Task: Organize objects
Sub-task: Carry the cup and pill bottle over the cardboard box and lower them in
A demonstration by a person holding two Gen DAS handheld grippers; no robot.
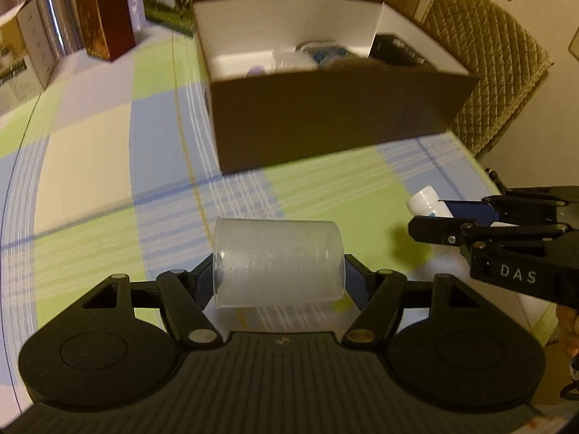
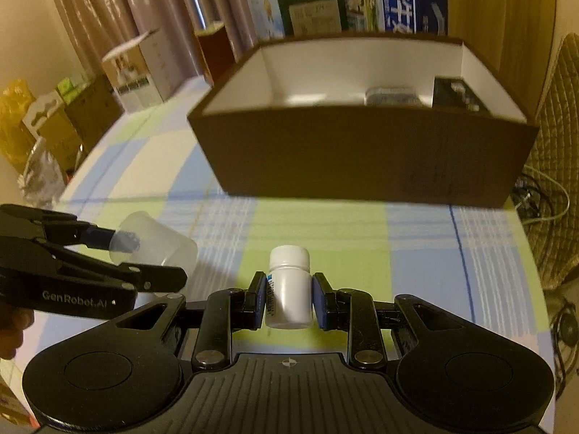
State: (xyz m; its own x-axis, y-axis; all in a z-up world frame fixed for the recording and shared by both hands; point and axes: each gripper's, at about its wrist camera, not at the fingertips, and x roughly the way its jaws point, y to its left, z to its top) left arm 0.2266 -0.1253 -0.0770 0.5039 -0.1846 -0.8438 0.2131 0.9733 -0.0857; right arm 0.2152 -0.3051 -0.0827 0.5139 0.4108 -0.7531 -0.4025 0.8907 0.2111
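Observation:
A translucent plastic cup (image 1: pixel 278 262) lies sideways in my left gripper (image 1: pixel 278 278), which is shut on it above the checked tablecloth. The same cup (image 2: pixel 159 242) shows at the left of the right wrist view, held by the left gripper (image 2: pixel 144 256). My right gripper (image 2: pixel 288 298) is shut on a small white pill bottle (image 2: pixel 289 289) with a white cap, held upright. In the left wrist view that bottle (image 1: pixel 429 202) pokes out of the right gripper (image 1: pixel 439 217) at the right edge. A brown cardboard box (image 1: pixel 336 126) with a white inside stands ahead, holding several items.
The box (image 2: pixel 362 155) sits mid-table on the checked cloth (image 1: pixel 90 152). Cartons and bags (image 2: pixel 354 0) stand behind it, more boxes (image 2: pixel 137 72) at the far left. A quilted chair back (image 1: pixel 488 72) stands at the right table edge, with cables (image 2: pixel 539 199) beyond.

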